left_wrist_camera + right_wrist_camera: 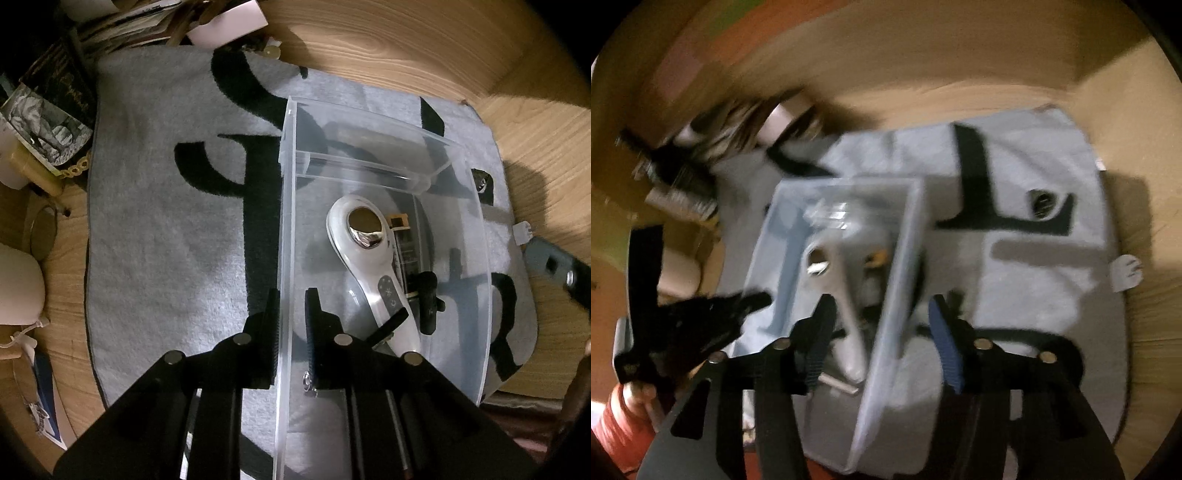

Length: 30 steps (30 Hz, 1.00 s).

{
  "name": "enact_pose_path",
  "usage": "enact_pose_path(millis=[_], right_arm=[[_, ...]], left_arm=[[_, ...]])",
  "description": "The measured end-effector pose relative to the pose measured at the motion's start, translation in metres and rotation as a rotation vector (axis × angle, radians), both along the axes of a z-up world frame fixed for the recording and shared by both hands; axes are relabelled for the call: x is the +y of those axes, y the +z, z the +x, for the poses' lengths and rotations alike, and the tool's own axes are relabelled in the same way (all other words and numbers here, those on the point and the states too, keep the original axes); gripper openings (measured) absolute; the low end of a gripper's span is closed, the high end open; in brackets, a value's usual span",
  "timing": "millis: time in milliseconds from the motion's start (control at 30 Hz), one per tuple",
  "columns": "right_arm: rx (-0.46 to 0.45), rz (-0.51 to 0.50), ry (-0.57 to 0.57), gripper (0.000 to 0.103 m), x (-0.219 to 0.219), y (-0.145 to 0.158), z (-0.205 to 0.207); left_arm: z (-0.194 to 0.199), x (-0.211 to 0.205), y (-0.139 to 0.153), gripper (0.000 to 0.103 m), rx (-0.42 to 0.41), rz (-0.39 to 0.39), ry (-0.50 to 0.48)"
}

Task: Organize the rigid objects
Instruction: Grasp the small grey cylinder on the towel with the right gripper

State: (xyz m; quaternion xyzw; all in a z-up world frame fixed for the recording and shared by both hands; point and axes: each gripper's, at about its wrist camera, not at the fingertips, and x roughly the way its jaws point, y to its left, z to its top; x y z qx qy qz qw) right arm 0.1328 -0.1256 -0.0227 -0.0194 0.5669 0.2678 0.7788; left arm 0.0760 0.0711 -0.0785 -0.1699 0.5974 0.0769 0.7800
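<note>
My left gripper (pixel 291 328) straddles the bin (pixel 286 221) wall, one finger each side w/ gaps showing, so not clamped. Right gripper (pixel 882 332) spread wide over the other wall. Massager (pixel 365 258) lies inside, black stick (pixel 428 299) beside it. I'd close both squarely on the walls, lift level so nothing slides. Left view shows contents sharp; right view, blurred, shows a round thing (pixel 1041 201) on the mat (pixel 1034 295).
</note>
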Motion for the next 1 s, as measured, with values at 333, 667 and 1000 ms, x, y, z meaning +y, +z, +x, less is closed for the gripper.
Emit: enact_pose_path(millis=[333,667,1000], right_arm=[[0.04,-0.063,-0.146,0.052,-0.049,-0.02,0.05],[0.181,-0.075,-0.059,0.052,-0.027,-0.072,0.042],[0.142,-0.16,0.038,0.035,-0.01,-0.097,0.031]], left_arm=[[0.0,0.002,-0.001,0.01,0.014,-0.01,0.03],[0.0,0.002,-0.001,0.01,0.022,-0.011,0.054],[0.001,0.002,-0.002,0.01,0.025,-0.008,0.054]])
